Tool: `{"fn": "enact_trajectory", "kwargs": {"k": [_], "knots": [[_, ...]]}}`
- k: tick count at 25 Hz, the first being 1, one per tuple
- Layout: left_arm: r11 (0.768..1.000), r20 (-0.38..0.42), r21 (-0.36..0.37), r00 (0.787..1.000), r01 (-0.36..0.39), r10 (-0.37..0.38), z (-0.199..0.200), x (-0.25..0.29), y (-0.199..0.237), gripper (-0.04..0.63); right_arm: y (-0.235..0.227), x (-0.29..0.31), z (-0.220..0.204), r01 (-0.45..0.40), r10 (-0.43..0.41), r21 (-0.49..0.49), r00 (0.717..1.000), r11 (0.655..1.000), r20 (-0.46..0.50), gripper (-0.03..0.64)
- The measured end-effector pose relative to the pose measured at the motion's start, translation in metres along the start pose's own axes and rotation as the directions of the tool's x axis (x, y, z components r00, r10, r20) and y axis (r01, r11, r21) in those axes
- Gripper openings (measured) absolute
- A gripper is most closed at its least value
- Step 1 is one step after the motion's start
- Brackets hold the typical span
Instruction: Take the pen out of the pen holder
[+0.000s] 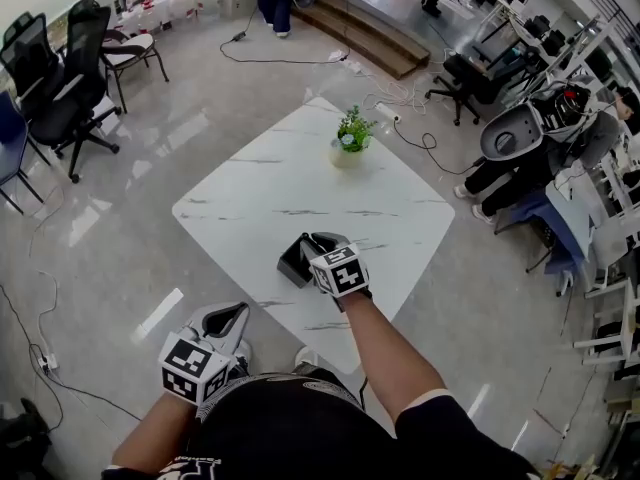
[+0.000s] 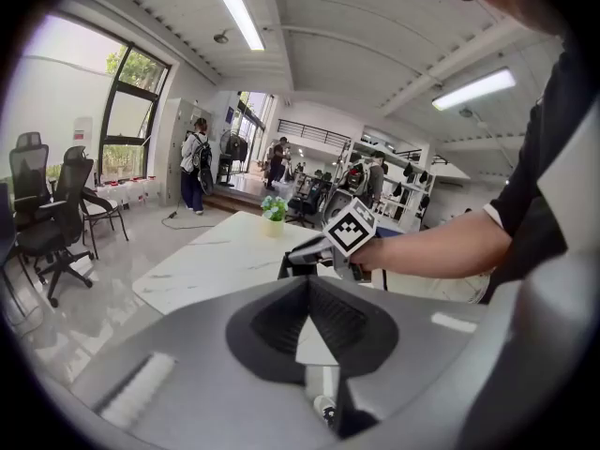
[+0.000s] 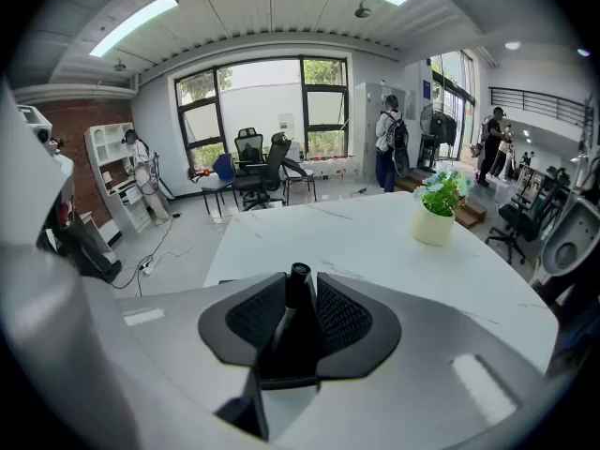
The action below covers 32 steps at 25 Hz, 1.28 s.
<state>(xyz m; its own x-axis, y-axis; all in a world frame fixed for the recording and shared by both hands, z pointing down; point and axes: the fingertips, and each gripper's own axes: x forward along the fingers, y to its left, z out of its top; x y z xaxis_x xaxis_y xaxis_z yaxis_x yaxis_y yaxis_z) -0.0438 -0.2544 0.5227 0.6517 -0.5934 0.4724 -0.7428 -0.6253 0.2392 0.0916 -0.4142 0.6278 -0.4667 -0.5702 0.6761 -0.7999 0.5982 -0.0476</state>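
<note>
A black pen holder (image 1: pixel 292 265) stands near the front edge of the white marble table (image 1: pixel 400 208). My right gripper (image 1: pixel 312 244) is right over it, shut on a black pen (image 3: pixel 298 284) that stands upright between the pads. The dark holder (image 3: pixel 286 364) shows just under the jaws in the right gripper view. My left gripper (image 1: pixel 240 311) is held off the table's front corner, close to my body. It is shut with nothing in it (image 2: pixel 309 284) and looks towards the right gripper (image 2: pixel 305 248) and the holder (image 2: pixel 298 267).
A small potted plant (image 1: pixel 350 138) stands at the table's far side. Black office chairs (image 1: pixel 70 78) are at the far left, and desks and more chairs (image 1: pixel 520 138) at the right. Cables trail over the floor (image 1: pixel 280 60) beyond the table.
</note>
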Motion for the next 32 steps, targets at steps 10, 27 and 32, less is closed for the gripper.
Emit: {"fn": "enact_trajectory", "kwargs": {"k": [10,27,32], "knots": [[1.000,0.002,-0.017,1.000,-0.025,0.026,-0.004,-0.007,0.006,0.057,0.001,0.015,0.003,-0.019,0.019,-0.009,0.999,1.000,-0.037,0.089],[1.000,-0.005,-0.010,1.000,-0.018,0.018,-0.008,-0.013,0.006,0.057,0.004,0.008,0.009,-0.033,0.033,0.002,0.999,0.999,0.010,0.071],[1.000,-0.002,-0.008,1.000,-0.011,0.011,-0.006,-0.012,0.007,0.057,0.007,0.002,0.013,-0.035,0.035,-0.001,0.999,0.999,0.033,0.066]]}}
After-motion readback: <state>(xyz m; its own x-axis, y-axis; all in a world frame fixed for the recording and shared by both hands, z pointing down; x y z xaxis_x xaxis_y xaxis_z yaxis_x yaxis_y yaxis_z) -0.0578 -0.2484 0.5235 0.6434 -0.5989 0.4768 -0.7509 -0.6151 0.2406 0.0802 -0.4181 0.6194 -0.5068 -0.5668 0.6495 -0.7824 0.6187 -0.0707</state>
